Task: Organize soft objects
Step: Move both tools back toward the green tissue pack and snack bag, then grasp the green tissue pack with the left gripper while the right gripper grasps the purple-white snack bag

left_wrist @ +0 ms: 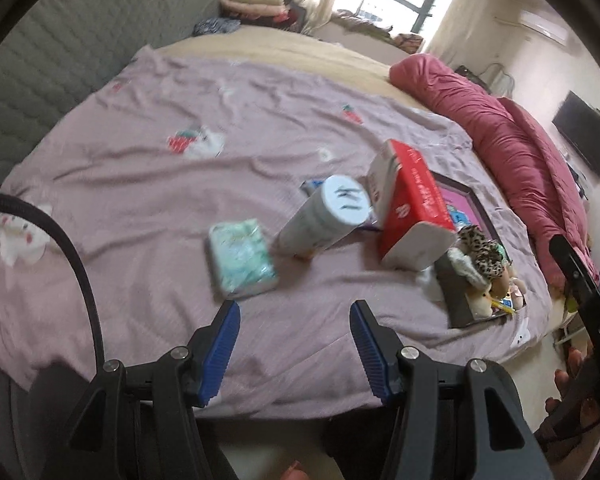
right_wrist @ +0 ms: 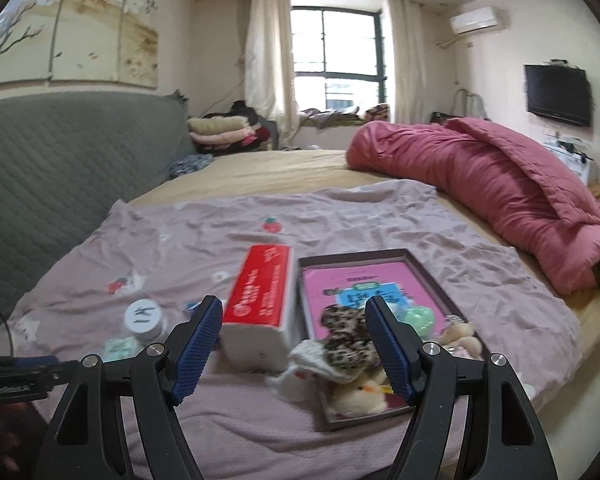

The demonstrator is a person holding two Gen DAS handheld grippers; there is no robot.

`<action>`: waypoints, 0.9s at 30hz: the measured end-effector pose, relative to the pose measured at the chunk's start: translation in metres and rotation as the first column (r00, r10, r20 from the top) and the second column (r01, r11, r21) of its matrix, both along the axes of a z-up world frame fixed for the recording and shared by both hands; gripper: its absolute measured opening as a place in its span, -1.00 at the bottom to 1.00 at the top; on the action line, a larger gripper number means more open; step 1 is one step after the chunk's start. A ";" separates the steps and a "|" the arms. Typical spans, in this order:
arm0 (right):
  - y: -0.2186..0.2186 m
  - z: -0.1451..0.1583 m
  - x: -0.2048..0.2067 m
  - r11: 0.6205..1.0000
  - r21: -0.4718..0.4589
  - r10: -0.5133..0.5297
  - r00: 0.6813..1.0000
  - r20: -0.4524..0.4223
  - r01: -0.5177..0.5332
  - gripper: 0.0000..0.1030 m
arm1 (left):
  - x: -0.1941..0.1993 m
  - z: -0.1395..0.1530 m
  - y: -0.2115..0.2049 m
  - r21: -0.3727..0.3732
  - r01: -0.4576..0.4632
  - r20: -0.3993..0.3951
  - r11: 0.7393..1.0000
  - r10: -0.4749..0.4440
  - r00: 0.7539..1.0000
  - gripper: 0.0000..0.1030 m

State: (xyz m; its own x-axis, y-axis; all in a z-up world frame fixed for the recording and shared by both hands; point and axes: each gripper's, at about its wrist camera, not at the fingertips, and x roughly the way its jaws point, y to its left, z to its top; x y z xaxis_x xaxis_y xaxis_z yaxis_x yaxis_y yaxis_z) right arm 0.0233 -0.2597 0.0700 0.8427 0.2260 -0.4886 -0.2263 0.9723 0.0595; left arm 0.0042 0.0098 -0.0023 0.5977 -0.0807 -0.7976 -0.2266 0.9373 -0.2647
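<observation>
Both my jaws are released, nothing between them. My left gripper (left_wrist: 294,314) sits at the lower centre of the left wrist view, above the lilac bedsheet (left_wrist: 140,184). Just above it in the frame: a small pale green soft pack (left_wrist: 242,264), blurred. Right of that stands a white cylinder container (left_wrist: 324,218) with a marked lid, tilted in this view. Right again, a red-and-white tissue pack (left_wrist: 410,208) standing on end, beside a dark-rimmed tray (left_wrist: 460,308) at mid right.

My right gripper (right_wrist: 294,320) sits lower centre of the right wrist view. Between its blue pads in the frame I see the tray's near end, piled with a leopard-print soft item (right_wrist: 346,334) and cream plush toys (right_wrist: 360,398); cannot tell exactly what each is. A pink book (right_wrist: 364,280) lies in the tray. Pink quilt (right_wrist: 500,184) bunched at upper right.
</observation>
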 end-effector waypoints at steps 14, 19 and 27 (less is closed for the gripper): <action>0.045 -0.015 -0.001 0.977 -0.055 0.201 0.978 -0.064 -0.205 0.46 | 0.038 -0.048 0.032 -0.089 -0.125 -0.120 0.988 0.114 0.986 0.13; 0.047 -0.022 0.017 0.979 -0.062 0.190 0.977 -0.092 -0.196 0.46 | 0.069 -0.065 0.037 -0.063 -0.169 -0.188 0.984 0.154 0.970 0.13; 0.063 -0.016 0.065 0.958 -0.050 0.270 0.950 -0.155 -0.281 0.46 | 0.101 -0.091 0.040 -0.015 -0.193 -0.257 0.981 0.183 0.949 0.13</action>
State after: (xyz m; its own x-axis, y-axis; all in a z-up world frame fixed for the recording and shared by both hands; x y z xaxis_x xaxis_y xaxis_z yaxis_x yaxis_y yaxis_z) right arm 0.0883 -0.1964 0.0543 0.6714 0.4000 -0.6239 -0.4801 0.8760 0.0450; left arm 0.1049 0.0498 -0.0929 0.3835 -0.0210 -0.9233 -0.4620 0.8613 -0.2115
